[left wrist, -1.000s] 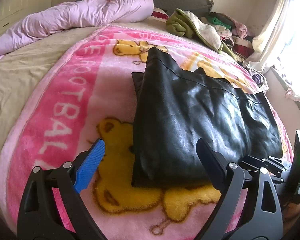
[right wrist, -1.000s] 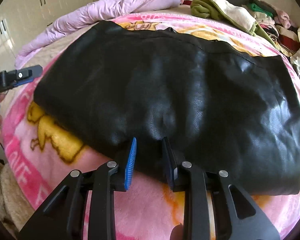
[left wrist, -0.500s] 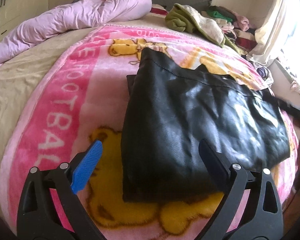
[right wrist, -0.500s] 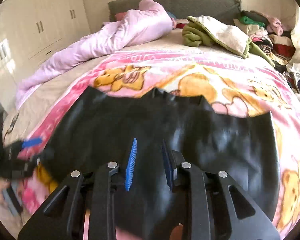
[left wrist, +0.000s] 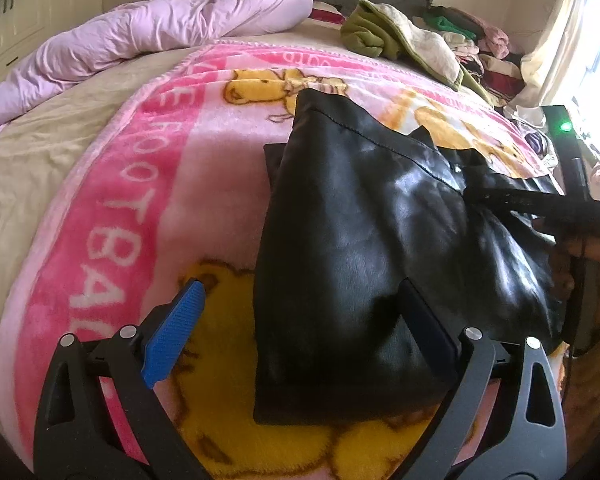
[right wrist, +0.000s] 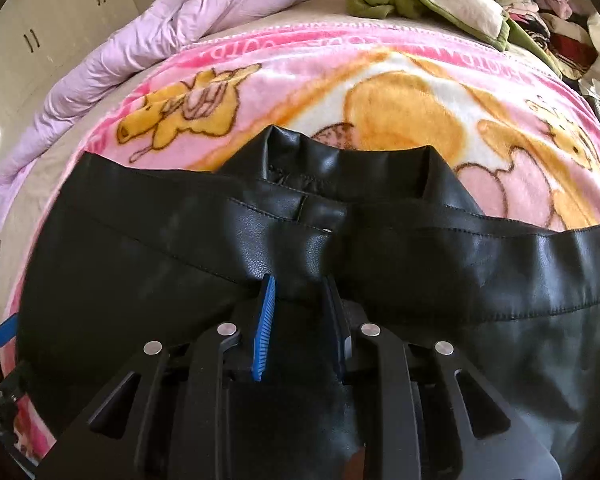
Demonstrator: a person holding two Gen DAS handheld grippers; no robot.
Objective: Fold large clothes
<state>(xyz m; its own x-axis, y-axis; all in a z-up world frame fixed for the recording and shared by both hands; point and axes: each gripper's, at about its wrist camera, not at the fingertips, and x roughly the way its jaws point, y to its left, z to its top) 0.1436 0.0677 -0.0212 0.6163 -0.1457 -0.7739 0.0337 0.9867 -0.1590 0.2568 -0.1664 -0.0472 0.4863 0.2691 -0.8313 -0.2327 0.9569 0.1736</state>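
A black leather jacket (left wrist: 364, 248) lies folded on the pink cartoon blanket (left wrist: 112, 208). My left gripper (left wrist: 300, 304) is open and empty, with the jacket's near left corner between its fingers. My right gripper (right wrist: 300, 292) hovers over the jacket (right wrist: 180, 264), its fingers a narrow gap apart with a leather fold between them; whether they pinch it I cannot tell. The collar (right wrist: 340, 168) points away from it. In the left wrist view the right gripper (left wrist: 472, 196) reaches in from the right over the jacket's far edge.
A lilac duvet (left wrist: 172, 32) lies bunched at the head of the bed. A green and cream garment (left wrist: 396, 40) and a heap of clothes (left wrist: 480, 52) lie at the far right. White wardrobe doors (right wrist: 60, 8) stand on the left.
My right gripper has moved from the jacket's near edge up over it toward the collar. The left gripper has drifted slightly and stayed open.
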